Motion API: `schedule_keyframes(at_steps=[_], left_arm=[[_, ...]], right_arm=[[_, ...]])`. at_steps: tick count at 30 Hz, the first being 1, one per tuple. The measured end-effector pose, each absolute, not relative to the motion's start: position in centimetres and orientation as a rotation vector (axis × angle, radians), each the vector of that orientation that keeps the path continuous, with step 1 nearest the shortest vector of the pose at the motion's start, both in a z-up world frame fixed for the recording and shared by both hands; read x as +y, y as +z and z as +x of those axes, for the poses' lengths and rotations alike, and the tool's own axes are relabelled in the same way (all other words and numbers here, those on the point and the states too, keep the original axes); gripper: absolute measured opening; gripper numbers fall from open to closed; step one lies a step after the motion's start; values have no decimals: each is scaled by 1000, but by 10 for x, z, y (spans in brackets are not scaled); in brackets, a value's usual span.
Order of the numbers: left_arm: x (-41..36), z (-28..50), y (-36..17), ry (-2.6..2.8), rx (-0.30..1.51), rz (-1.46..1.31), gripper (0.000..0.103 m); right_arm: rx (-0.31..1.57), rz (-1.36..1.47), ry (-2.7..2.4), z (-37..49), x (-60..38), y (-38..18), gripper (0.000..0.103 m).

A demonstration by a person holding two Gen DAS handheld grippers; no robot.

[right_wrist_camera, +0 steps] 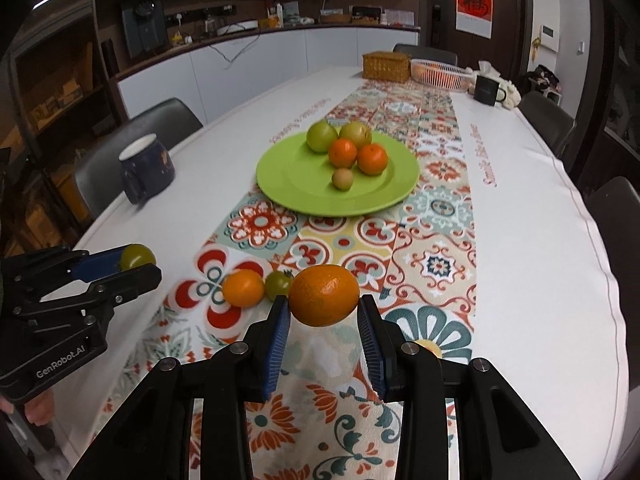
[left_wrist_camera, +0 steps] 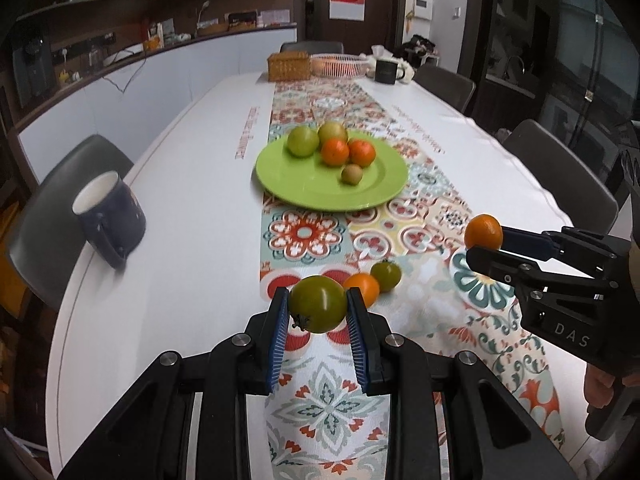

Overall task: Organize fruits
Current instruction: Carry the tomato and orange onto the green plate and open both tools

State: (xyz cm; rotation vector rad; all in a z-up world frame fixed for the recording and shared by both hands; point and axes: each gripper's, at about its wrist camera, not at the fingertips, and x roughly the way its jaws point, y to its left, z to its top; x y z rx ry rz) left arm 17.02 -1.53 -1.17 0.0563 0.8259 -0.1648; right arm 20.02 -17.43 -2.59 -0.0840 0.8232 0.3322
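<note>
My left gripper [left_wrist_camera: 318, 310] is shut on a green tomato [left_wrist_camera: 318, 304] and holds it above the patterned runner; it also shows in the right wrist view [right_wrist_camera: 138, 262]. My right gripper [right_wrist_camera: 324, 310] is shut on an orange [right_wrist_camera: 324, 295], also seen in the left wrist view [left_wrist_camera: 483, 232]. A green plate [left_wrist_camera: 288, 176] ahead holds two green fruits, two oranges and a small kiwi [left_wrist_camera: 352, 174]. An orange [left_wrist_camera: 362, 286] and a small green tomato [left_wrist_camera: 386, 275] lie on the runner between the grippers.
A dark blue mug [left_wrist_camera: 110, 216] stands near the table's left edge. A wicker box [left_wrist_camera: 289, 66], a pink basket [left_wrist_camera: 340, 65] and a dark mug [left_wrist_camera: 386, 71] stand at the far end. Chairs surround the table.
</note>
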Motion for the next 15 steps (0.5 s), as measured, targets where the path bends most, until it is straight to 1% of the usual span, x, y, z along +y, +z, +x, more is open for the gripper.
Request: schedule_keyframes(at_steps=[15], left_arm=[[-21, 170, 35, -183, 692, 71, 29]], right_arm=[[682, -70, 337, 195, -175, 24, 36]])
